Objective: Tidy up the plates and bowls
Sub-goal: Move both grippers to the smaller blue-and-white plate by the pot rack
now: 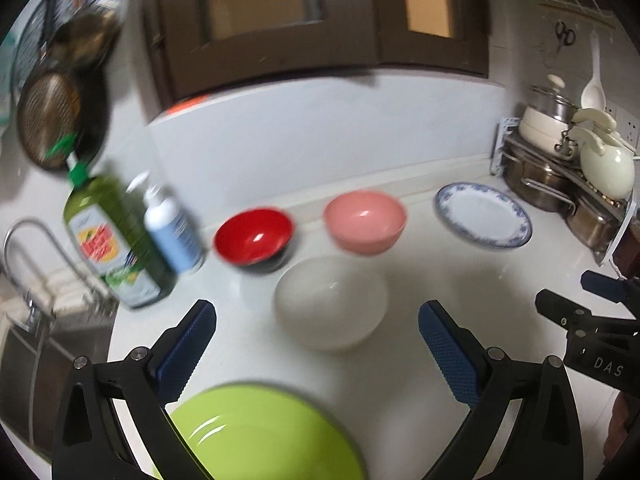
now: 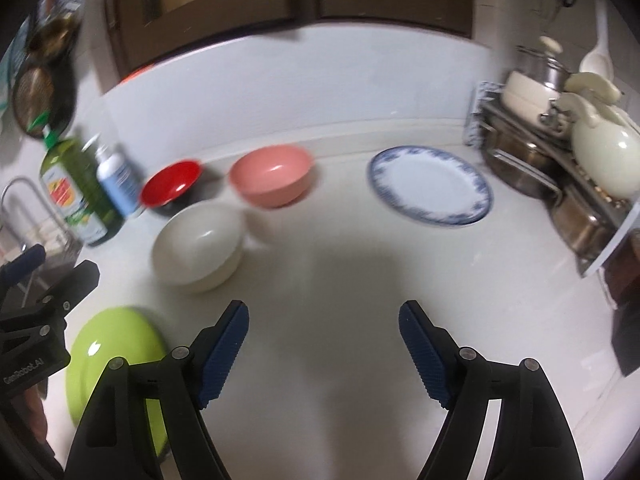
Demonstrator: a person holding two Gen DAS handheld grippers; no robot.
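- Left claw: jaws spread wide, nothing between the pads; hangs over the white bench, above the near rim of the green plate.
- Right claw: jaws apart, empty, bare bench beneath.
- Green plate lies at the near edge, left of the right claw.
- White bowl upright, mid-bench, just beyond the green plate.
- Red bowl with dark outside and pink bowl side by side behind the white bowl, close to the back wall.
- Blue-rimmed plate flat, right of the pink bowl, near the rack of steel pots.
- Green bottle and a white pump bottle stand left of the red bowl, beside the sink.
- Both views motion-blurred.
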